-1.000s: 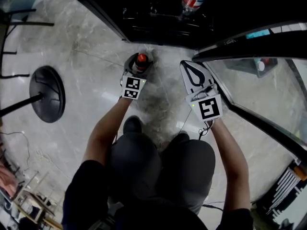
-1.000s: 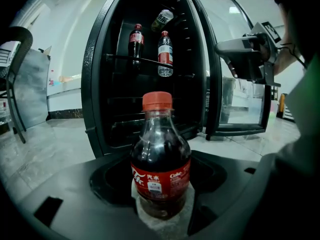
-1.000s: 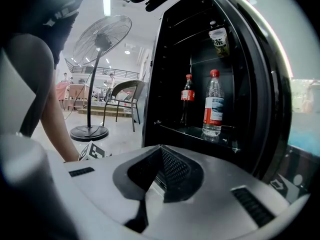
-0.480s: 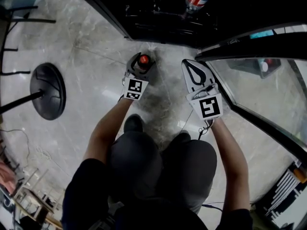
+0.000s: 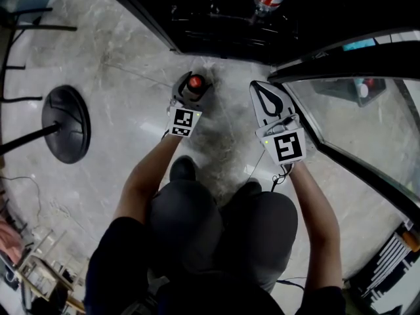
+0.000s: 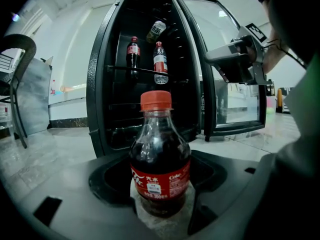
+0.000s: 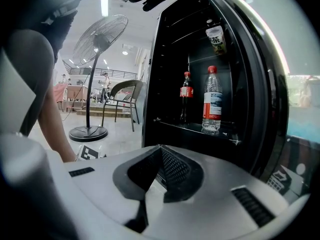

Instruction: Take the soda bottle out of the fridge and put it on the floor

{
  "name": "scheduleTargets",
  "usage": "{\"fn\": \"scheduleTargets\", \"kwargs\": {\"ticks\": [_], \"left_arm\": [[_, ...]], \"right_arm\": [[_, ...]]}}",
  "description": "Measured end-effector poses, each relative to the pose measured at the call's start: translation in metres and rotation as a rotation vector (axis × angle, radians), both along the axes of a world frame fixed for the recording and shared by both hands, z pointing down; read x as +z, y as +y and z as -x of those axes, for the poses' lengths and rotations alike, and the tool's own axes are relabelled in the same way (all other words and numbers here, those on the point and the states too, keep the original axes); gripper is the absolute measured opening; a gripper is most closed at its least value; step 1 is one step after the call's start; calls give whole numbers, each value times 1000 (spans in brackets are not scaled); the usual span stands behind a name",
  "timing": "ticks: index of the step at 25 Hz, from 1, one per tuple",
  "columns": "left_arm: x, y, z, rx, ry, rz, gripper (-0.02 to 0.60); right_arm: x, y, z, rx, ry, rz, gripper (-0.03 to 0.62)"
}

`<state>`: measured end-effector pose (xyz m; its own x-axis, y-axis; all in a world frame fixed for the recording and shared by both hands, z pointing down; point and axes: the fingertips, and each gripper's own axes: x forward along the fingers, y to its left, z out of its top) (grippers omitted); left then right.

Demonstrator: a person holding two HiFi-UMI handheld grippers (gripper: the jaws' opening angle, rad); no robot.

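A soda bottle (image 5: pixel 195 83) with a red cap and red label stands upright on the marble floor in front of the open fridge (image 5: pixel 216 28). My left gripper (image 5: pixel 191 89) is shut on its lower body; in the left gripper view the bottle (image 6: pixel 160 164) fills the gap between the jaws and its base rests on the floor. To the right, beside the glass door (image 5: pixel 354 117), my right gripper (image 5: pixel 258 88) is shut with nothing in it. The fridge shelf holds a cola bottle (image 7: pixel 186 96) and a clear bottle (image 7: pixel 212 101).
A standing fan's round black base (image 5: pixel 65 126) and pole sit on the floor to the left. The person's knees and a shoe (image 5: pixel 182 169) are just behind the grippers. The open door swings out on the right. Chair legs (image 5: pixel 13 51) stand at far left.
The bottle was leaning in my left gripper a second ago and now stands straight on the floor. The left gripper shifted slightly forward. The right gripper has hardly moved.
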<state>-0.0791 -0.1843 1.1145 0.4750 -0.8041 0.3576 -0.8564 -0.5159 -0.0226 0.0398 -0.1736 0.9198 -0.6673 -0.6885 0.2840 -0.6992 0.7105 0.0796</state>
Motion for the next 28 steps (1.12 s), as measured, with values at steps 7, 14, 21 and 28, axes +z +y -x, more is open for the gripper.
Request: {"fn": "scheduleTargets", "kwargs": {"ticks": [7, 14, 21, 28], "left_arm": [[1, 2, 1, 0, -16, 16, 318], [-3, 1, -3, 17, -43, -1, 318], [-15, 4, -1, 37, -46, -31, 318], [-38, 21, 8, 62, -32, -61, 319]], "right_arm": [[5, 4, 1, -2, 1, 15, 18], [5, 6, 0, -8, 1, 11, 18], [11, 6, -1, -2, 0, 18, 18], [12, 9, -2, -8, -4, 21, 18]]}}
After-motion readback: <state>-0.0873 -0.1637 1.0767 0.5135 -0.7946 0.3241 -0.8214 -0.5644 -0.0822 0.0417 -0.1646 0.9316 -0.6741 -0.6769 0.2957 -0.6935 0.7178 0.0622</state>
